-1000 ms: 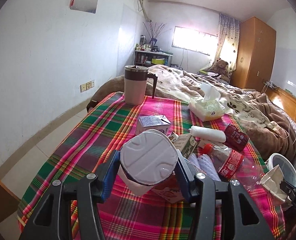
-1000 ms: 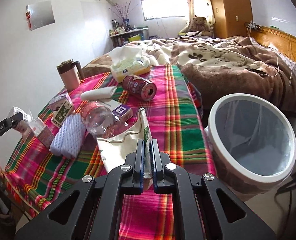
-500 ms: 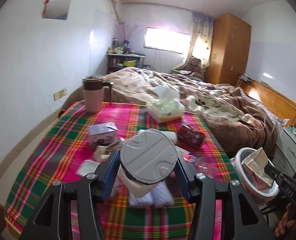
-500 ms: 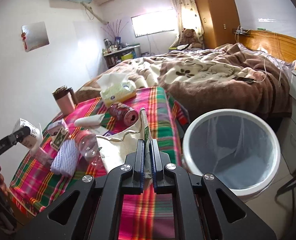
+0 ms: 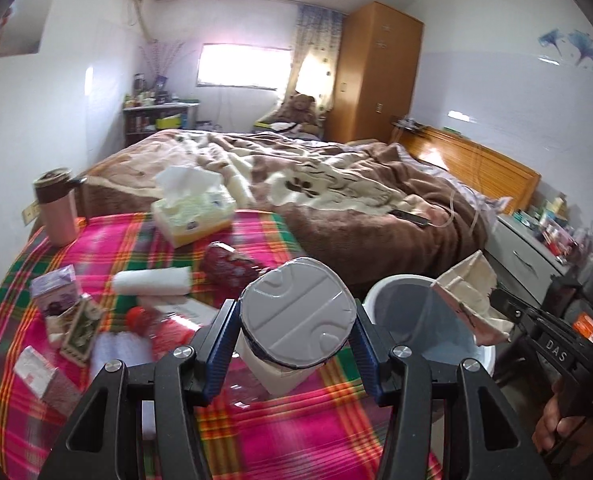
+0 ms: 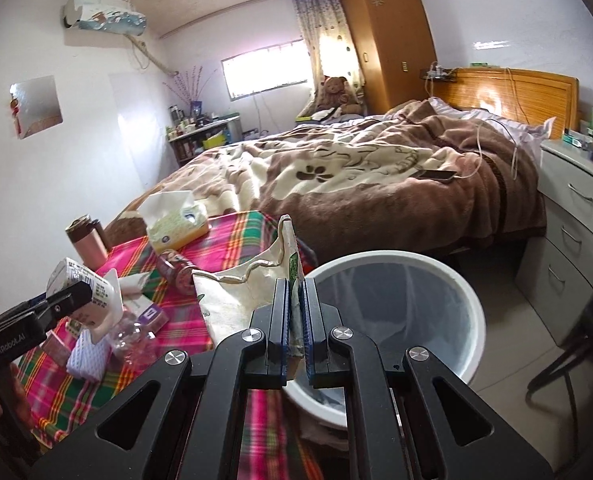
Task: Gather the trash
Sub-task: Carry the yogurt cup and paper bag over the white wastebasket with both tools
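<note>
The bench stands before the bed, the bin just beside its right edge. On it, a tissue box lies at the back, a mug far left, what seems a can between box and bin.

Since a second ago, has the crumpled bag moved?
Yes. The crumpled bag has swung right, off the table, toward the white bin.

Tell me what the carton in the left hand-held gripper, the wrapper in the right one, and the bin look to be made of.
Carton: coated paperboard, apparently; dull silver-grey folded end, printed white sides.
Wrapper: thin crumpled paper or film, matte cream with green print; it creases and sags.
Bin: smooth white plastic rim, by its look, with a thin translucent liner bag inside.
</note>
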Tool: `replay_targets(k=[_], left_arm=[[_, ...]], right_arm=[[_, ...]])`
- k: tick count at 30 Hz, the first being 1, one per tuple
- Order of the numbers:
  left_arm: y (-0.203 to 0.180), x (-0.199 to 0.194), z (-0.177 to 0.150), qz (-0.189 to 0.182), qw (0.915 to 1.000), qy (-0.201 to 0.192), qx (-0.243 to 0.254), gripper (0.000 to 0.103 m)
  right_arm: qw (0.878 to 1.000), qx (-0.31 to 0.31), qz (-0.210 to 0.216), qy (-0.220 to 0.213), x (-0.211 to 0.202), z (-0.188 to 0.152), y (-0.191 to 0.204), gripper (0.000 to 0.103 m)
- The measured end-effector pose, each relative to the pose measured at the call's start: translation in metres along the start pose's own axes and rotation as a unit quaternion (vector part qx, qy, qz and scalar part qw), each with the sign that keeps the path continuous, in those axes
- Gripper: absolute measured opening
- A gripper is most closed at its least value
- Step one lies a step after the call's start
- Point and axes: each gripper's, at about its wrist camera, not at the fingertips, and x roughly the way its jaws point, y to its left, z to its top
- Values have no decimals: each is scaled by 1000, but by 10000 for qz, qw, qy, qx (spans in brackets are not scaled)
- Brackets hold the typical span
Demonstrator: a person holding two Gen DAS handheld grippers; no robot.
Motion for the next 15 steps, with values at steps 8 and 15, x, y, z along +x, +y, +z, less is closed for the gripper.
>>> replay_targets(k=[8, 15], left_arm=[[-57, 36, 3, -589, 9977, 212, 267, 54], [-93, 71, -2, -887, 9936, 416, 556, 54]], right_arm=[[9994, 207, -284, -2, 7, 3, -33, 6], [9984, 201, -525, 32, 14, 5, -52, 6]])
